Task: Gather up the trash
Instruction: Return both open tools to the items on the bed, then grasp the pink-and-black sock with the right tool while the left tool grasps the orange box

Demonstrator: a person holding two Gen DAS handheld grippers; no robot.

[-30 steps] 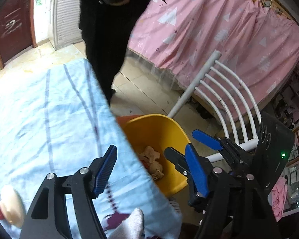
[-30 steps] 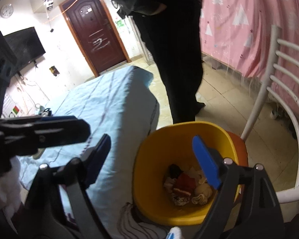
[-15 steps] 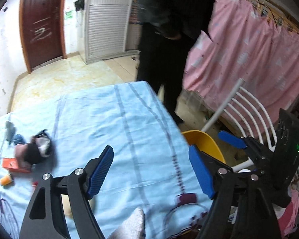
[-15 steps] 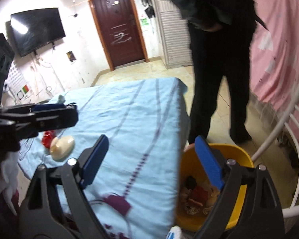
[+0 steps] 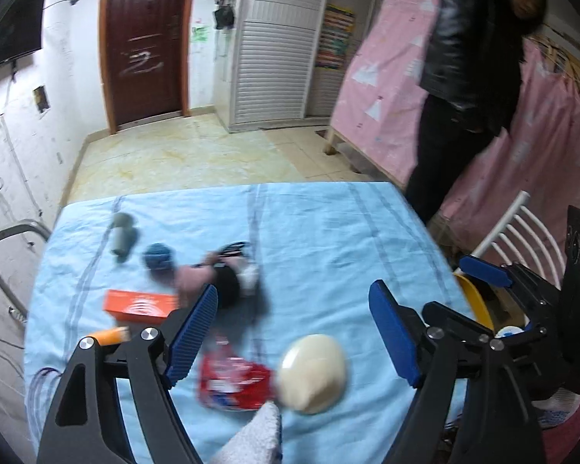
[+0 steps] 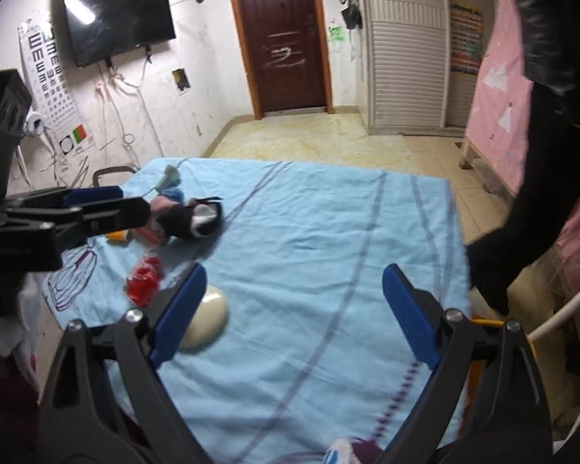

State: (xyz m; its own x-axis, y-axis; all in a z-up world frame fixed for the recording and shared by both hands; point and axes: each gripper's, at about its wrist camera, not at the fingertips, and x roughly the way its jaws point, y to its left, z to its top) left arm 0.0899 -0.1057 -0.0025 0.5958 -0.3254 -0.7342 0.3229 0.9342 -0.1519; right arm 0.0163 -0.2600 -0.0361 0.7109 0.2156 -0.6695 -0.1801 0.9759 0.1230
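Several pieces of trash lie on the blue tablecloth (image 5: 328, 239): a red wrapper (image 5: 232, 384), a cream oval lump (image 5: 313, 373), an orange box (image 5: 141, 305), a small orange tube (image 5: 110, 335) and a black and pink bundle (image 5: 228, 278). My left gripper (image 5: 294, 332) hangs open above the wrapper and the lump, touching neither. My right gripper (image 6: 294, 309) is over bare cloth, its jaws opening with nothing between them. The lump (image 6: 208, 323) sits just behind its left finger, with the wrapper (image 6: 145, 280) farther left. The yellow bin (image 5: 479, 305) stands past the table's right edge.
A person in dark clothes (image 5: 468, 89) stands by the table's far right corner. A white chair (image 5: 522, 232) is beside the bin. A blue ball-like item (image 5: 156, 257) and a grey-green item (image 5: 121, 237) lie at the far left. Tiled floor and a door (image 6: 282, 38) lie beyond.
Both grippers have swung away from the yellow bin and now face the table and its trash. Both pairs of jaws stand a little wider. Nothing was picked up.
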